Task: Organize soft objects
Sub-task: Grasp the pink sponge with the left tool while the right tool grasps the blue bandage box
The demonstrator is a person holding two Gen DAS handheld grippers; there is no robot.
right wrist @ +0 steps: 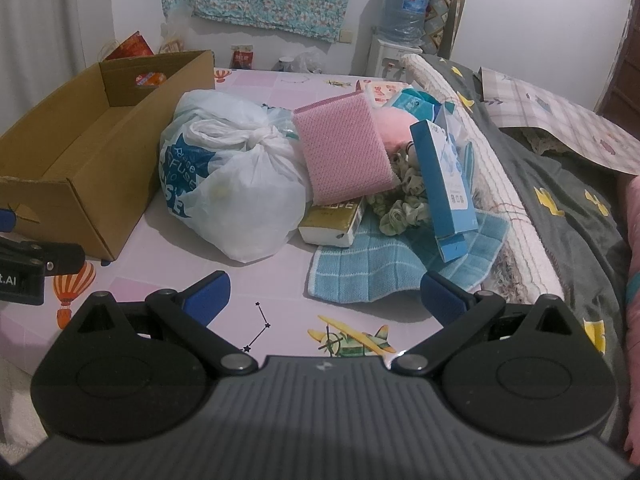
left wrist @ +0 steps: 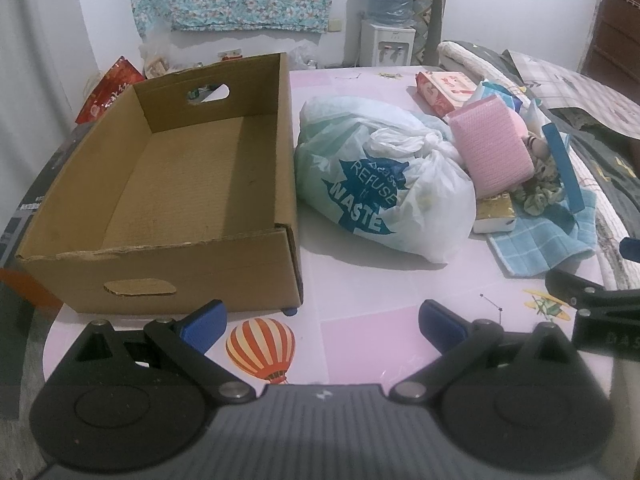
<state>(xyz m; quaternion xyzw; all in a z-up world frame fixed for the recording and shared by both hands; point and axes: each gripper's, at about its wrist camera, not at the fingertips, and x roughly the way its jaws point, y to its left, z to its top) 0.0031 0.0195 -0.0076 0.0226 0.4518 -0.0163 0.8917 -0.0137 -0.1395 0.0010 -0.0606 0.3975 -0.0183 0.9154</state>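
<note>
An empty open cardboard box (left wrist: pixel 192 168) (right wrist: pixel 80 160) stands on the pink table at the left. To its right lies a tied white plastic bag (left wrist: pixel 380 184) (right wrist: pixel 232 184). Beyond it is a pile: a pink textured pad (left wrist: pixel 492 152) (right wrist: pixel 344 148), a green scrunchie (left wrist: pixel 540 196) (right wrist: pixel 404 208), a blue checked cloth (left wrist: pixel 548 240) (right wrist: pixel 384 268), a blue carton (right wrist: pixel 444 188) and a gold-and-white tissue pack (right wrist: pixel 332 220). My left gripper (left wrist: pixel 322 326) is open and empty, near the box's front. My right gripper (right wrist: pixel 324 298) is open and empty, just short of the cloth.
A red-and-pink packet (left wrist: pixel 444 88) lies at the back of the pile. Bedding and a grey blanket (right wrist: pixel 560 184) border the table at the right. A water dispenser (left wrist: pixel 390 12) stands by the far wall. Red snack bags (left wrist: pixel 108 92) sit behind the box.
</note>
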